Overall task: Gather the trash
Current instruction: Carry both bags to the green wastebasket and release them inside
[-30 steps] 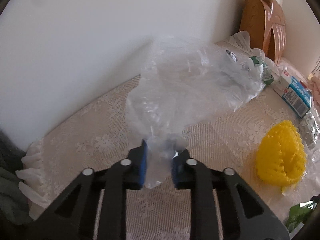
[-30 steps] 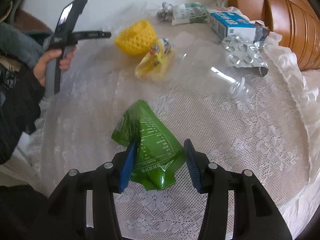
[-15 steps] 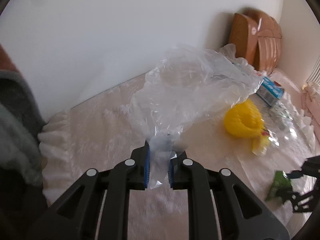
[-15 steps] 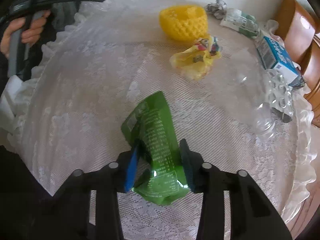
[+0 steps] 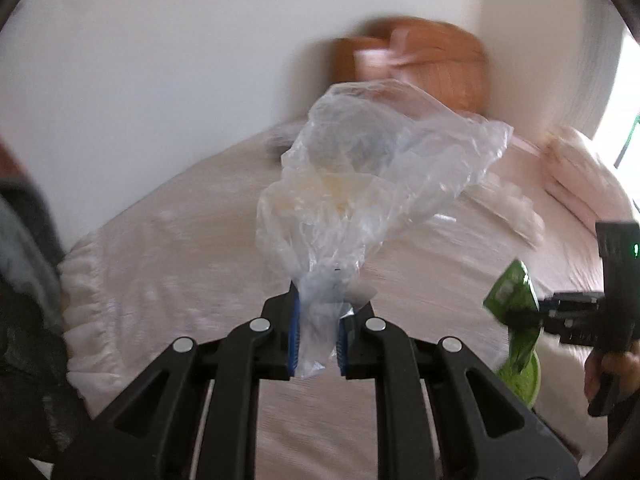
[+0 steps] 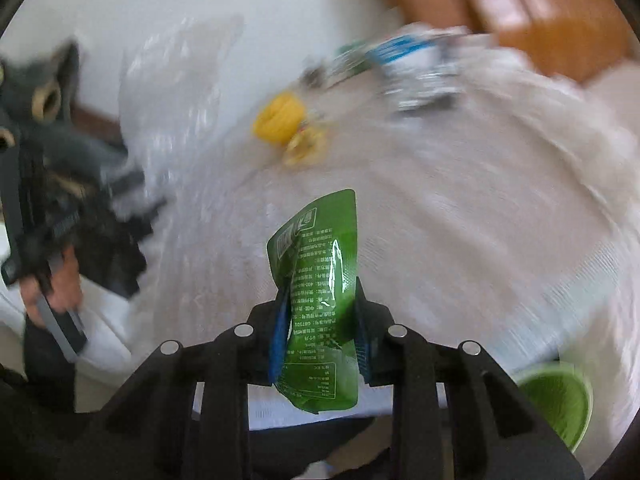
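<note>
My left gripper [image 5: 317, 324] is shut on the neck of a clear plastic bag [image 5: 372, 176], which billows up above the lace-covered table [image 5: 180, 248]. My right gripper [image 6: 318, 316] is shut on a green foil snack packet [image 6: 320, 280] and holds it lifted off the table. The packet [image 5: 514, 300] and right gripper also show at the right of the left wrist view. The bag [image 6: 176, 92] and left gripper show blurred at the left of the right wrist view.
A yellow mesh ball [image 6: 280, 118], a yellow wrapper [image 6: 306, 146], a blue-and-white carton [image 6: 412, 50] and a blister pack [image 6: 424, 88] lie at the table's far side. A wooden chair [image 6: 540, 12] stands behind. A green bin [image 6: 558, 400] sits below the table edge.
My right gripper has lifted the green packet off the table and drawn back toward the table edge. My left gripper has swung the bag round toward the right gripper.
</note>
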